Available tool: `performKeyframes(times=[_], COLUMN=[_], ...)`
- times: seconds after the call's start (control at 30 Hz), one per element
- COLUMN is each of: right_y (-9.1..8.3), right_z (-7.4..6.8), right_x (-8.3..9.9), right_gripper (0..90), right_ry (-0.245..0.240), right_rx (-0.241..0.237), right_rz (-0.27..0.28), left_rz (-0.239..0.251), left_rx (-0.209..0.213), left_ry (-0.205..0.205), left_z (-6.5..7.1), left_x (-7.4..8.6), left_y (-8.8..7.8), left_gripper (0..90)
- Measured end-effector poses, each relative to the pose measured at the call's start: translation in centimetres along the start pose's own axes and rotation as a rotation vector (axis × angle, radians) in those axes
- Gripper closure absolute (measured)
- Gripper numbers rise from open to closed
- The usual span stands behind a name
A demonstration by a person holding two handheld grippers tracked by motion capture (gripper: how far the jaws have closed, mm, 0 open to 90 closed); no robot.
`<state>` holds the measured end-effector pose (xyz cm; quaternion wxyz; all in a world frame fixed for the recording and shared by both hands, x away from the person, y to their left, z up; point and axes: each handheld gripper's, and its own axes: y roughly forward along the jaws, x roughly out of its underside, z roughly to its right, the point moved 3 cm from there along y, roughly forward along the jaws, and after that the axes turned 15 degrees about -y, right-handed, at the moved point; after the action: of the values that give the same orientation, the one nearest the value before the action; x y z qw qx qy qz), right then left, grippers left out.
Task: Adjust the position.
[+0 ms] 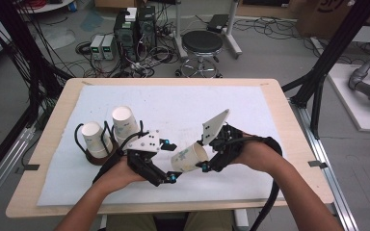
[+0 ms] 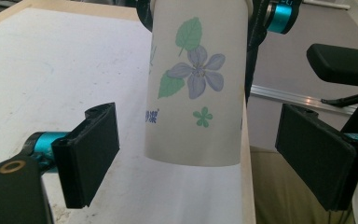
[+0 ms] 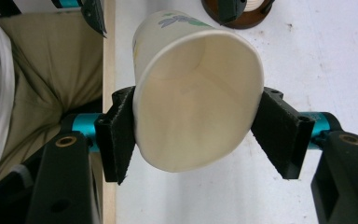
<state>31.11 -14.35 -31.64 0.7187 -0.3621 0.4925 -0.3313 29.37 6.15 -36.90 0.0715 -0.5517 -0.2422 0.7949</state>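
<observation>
High view: taking the holder (image 1: 96, 156) as landmark, two cups (image 1: 95, 137) stand upright in it, at the left of the white mat (image 1: 183, 106). Just right of the holder sits the left gripper (image 1: 166, 161), jaws spread apart and empty. Right of that, well clear of the holder, is a third cup (image 1: 190, 158), lying tilted on its side in mid-air with its base toward the left gripper. Farthest right is the right gripper (image 1: 204, 153), clamped on this cup near the rim.

Left gripper view: the cup (image 2: 196, 84) hangs between the spread pads (image 2: 91, 149), touching neither. Its base end points toward the camera.

Right gripper view: the pads (image 3: 116, 135) squeeze the cup (image 3: 196, 102) at the rim so that the mouth is pressed oval. The cup interior is empty. The holder (image 3: 235, 11) is visible at the top edge.

Status, as judged: two cups are placed in the holder; the third is lifted but not yet placed. The posture suggests a handover to the left gripper, which has not closed. Remaining: transfer, upright, set down at the holder.

Markings: the cup carries a violet flower with green leaves, a small green flower, and short blue characters, too small to read. No brand legible.
</observation>
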Motion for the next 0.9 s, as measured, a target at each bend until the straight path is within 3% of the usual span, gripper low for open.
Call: performKeyframes(times=[0.23,0.9], right_y=[0.4,1.0], right_z=[0.1,0.2], right_x=[-0.6,-1.5], right_gripper=[34.9,34.8], right_ry=[-0.016,-0.045], right_rx=[-0.012,-0.031], right_rz=[-0.056,-0.126], left_rz=[-0.029,-0.069], left_rx=[-0.007,-0.01], left_ry=[0.008,0.002], left_z=[-0.1,-0.2], left_x=[0.2,0.4], left_y=[0.5,1.2], left_gripper=[13.6,14.3])
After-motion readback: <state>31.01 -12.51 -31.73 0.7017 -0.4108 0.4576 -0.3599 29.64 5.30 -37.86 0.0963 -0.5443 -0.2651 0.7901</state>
